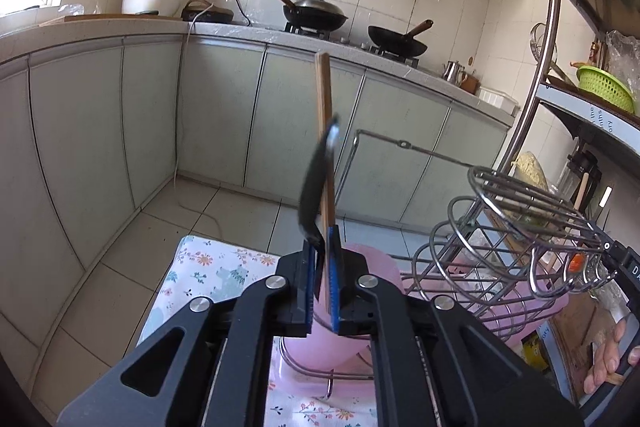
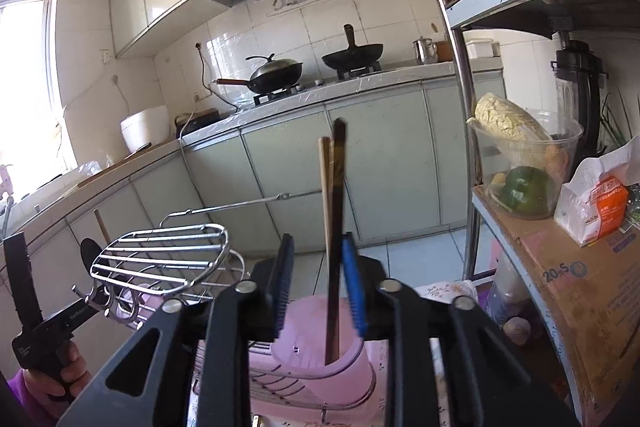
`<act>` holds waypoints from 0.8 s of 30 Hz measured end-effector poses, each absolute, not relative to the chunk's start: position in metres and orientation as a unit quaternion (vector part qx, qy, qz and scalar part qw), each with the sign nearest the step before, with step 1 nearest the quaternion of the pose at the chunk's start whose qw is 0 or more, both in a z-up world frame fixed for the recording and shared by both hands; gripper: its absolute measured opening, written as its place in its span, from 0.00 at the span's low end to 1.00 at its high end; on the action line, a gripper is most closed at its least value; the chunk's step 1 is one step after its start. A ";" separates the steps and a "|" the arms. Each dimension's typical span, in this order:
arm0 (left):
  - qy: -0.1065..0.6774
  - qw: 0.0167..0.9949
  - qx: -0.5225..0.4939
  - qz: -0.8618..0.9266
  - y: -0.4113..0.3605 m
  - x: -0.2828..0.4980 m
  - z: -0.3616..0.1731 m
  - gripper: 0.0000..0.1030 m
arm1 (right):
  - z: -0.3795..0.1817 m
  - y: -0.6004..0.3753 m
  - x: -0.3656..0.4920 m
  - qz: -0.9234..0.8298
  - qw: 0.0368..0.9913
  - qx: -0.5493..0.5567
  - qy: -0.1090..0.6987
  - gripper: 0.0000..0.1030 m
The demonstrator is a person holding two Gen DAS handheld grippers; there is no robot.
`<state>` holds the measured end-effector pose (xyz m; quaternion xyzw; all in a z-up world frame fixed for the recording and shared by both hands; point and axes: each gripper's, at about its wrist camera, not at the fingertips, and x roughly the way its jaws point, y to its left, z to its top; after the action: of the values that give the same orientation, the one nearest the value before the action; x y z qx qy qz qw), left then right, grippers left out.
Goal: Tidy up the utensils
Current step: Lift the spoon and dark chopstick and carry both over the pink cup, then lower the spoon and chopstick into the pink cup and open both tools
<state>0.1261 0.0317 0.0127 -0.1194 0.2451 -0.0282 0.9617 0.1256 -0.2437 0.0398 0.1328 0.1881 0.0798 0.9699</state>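
My left gripper (image 1: pixel 323 247) points over a pink cup (image 1: pixel 320 347). A wooden chopstick (image 1: pixel 323 131) rests against its right pad, and a blurred black spoon (image 1: pixel 316 179) tilts left. A small gap shows at the left pad, so the jaws are slightly open. My right gripper (image 2: pixel 318 243) stands open over a pink cup (image 2: pixel 316 371). A dark chopstick (image 2: pixel 338 227) and a light one (image 2: pixel 326 179) stand loose in that cup between the pads. A steel wire basket (image 1: pixel 520 227) sits between the two grippers. A hand holds the left gripper's handle (image 2: pixel 44 335) at the far left.
The pink cups sit in a wire rack on a floral cloth (image 1: pixel 208 267). A metal shelf post (image 2: pixel 460 67) and a cardboard-lined shelf with a bowl of vegetables (image 2: pixel 524 163) stand close on the right. Woks (image 1: pixel 316 13) sit on the far counter.
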 end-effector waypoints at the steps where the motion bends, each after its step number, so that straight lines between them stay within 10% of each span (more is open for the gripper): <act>1: 0.250 0.960 -0.123 -0.028 0.033 0.126 0.012 0.14 | 0.039 -0.243 0.124 0.084 0.969 0.133 0.189 0.32; 24: 0.278 0.949 -0.140 -0.040 0.040 0.097 0.012 0.22 | 0.042 -0.252 0.096 0.100 0.964 0.154 0.194 0.37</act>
<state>0.0971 0.0405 0.0118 -0.1397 0.2782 -0.0398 0.9495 0.0961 -0.2522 0.0419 0.1541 0.1941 0.0999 0.9636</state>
